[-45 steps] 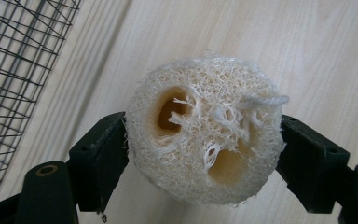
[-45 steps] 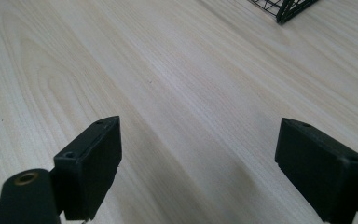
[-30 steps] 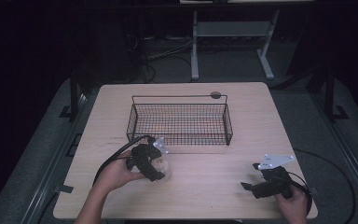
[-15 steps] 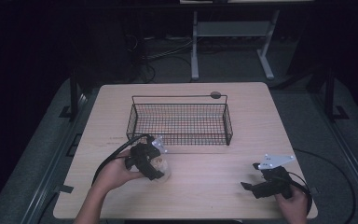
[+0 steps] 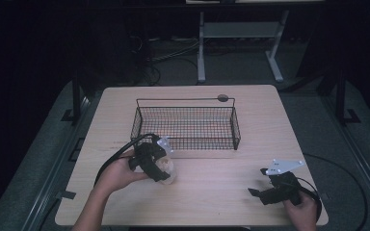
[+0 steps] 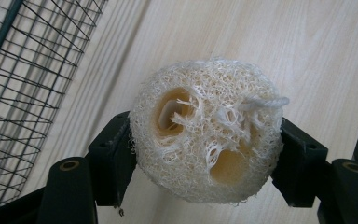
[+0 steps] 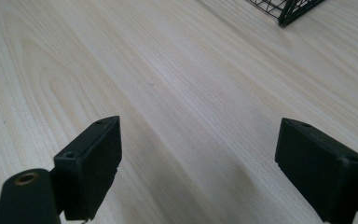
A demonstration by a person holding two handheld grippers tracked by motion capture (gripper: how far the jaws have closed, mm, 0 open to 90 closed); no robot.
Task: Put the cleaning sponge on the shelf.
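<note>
A round, pale loofah sponge [image 6: 205, 130] with holes through its fibrous face sits between the black jaws of my left gripper [image 6: 205, 161], which press on it from both sides. In the high view, the left gripper [image 5: 165, 169] holds the loofah [image 5: 167, 169] low over the wooden table [image 5: 212, 197], just in front of the wire basket's near left corner. My right gripper [image 5: 257, 182] rests near the table's front right, pointing left. Its jaws [image 7: 214, 168] stand wide apart with only bare wood between them.
A black wire basket [image 5: 185, 99] stands in the middle of the table, with nothing visible inside it; its mesh [image 6: 18, 93] fills the left edge of the left gripper view, and a corner [image 7: 289, 9] shows in the right gripper view. A small dark disc [image 5: 222, 98] lies behind it.
</note>
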